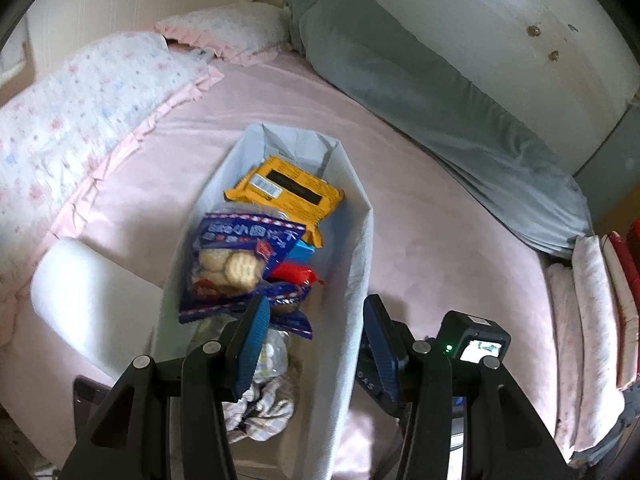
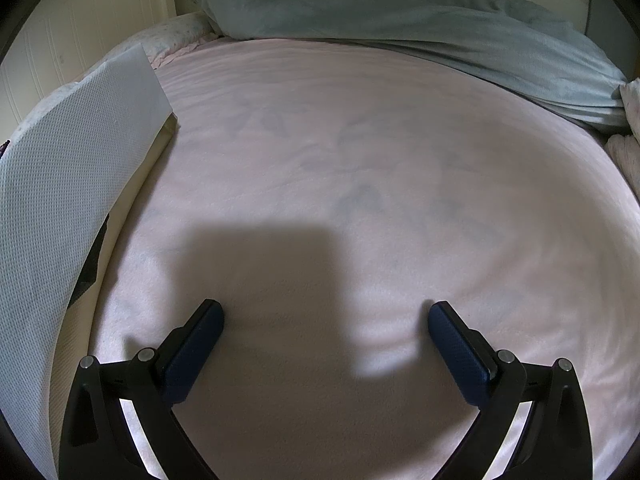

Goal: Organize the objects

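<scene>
A long white fabric box lies on the pink bed. It holds a yellow snack packet, a blue biscuit bag, a blue carton, a red packet, a clear plastic bag and a checked cloth. My left gripper is open above the box's near end, empty. My right gripper is open and empty, low over the bare pink sheet, with the box's white wall to its left. The right gripper's camera body shows beside the box.
A grey-green blanket lies along the wall at the back; it also shows in the right wrist view. Floral pillows sit at the left. A white roll lies left of the box. Folded bedding is at the right edge.
</scene>
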### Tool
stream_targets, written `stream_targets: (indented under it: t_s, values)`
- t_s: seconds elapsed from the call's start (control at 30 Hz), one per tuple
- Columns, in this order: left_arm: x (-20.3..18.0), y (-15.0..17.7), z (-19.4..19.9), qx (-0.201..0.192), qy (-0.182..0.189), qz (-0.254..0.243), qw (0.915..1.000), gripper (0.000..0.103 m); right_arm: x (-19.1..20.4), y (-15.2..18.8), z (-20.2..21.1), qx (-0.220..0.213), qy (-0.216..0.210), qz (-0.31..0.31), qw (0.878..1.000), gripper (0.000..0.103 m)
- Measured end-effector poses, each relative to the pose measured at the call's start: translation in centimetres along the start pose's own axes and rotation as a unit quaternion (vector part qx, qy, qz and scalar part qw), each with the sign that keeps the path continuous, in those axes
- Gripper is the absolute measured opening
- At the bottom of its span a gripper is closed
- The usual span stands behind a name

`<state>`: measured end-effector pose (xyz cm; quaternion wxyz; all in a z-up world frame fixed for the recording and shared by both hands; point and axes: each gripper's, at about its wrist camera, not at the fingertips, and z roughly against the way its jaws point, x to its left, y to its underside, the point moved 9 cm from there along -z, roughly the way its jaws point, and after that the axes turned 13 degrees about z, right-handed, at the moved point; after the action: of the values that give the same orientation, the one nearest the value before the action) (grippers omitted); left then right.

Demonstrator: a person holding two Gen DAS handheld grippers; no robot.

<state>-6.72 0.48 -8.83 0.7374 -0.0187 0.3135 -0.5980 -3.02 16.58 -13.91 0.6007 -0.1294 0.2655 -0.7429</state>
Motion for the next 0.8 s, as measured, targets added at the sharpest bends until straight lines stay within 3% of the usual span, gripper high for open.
stream_targets:
  t_s: [0.1,0.17,0.27,0.33,0.43,0.57,0.8]
  values:
    - [-0.1,0.2,-0.2,0.009,0.005,0.009,0.9999,0.047,-0.2,0.1,0.0,0.0,0.0,0.0,1.0,0.101]
    - [0.0,-0.2,0.2,0.003,0.028,0.039,0.9988,0.047,-0.4,0.1,0.0,0.0,0.0,0.0,1.0,0.101]
    - [0.7,-1.3,1.6,-0.021,0.087,0.113,0.9896,0.047,-0.3,0.2,0.0,0.0,0.0,0.0,1.0,0.101]
    - [1.1,-2.0,2.4,-0.043,0.101,0.136,0.9846,0.051,-0.5,0.2,0.0,0.0,0.0,0.0,1.0,0.101]
    - [1.1,-2.3,2.9,-0.062,0.103,0.137,0.9832,0.056,-0.6,0.2,0.0,0.0,0.0,0.0,1.0,0.101]
    - [0.1,-2.0,2.8,-0.054,0.111,0.118,0.9854,0.057,-0.5,0.2,0.0,0.0,0.0,0.0,1.0,0.101]
    - [-0.5,-1.8,2.5,-0.057,0.064,0.054,0.9948,0.056,-0.7,0.3,0.0,0.0,0.0,0.0,1.0,0.101]
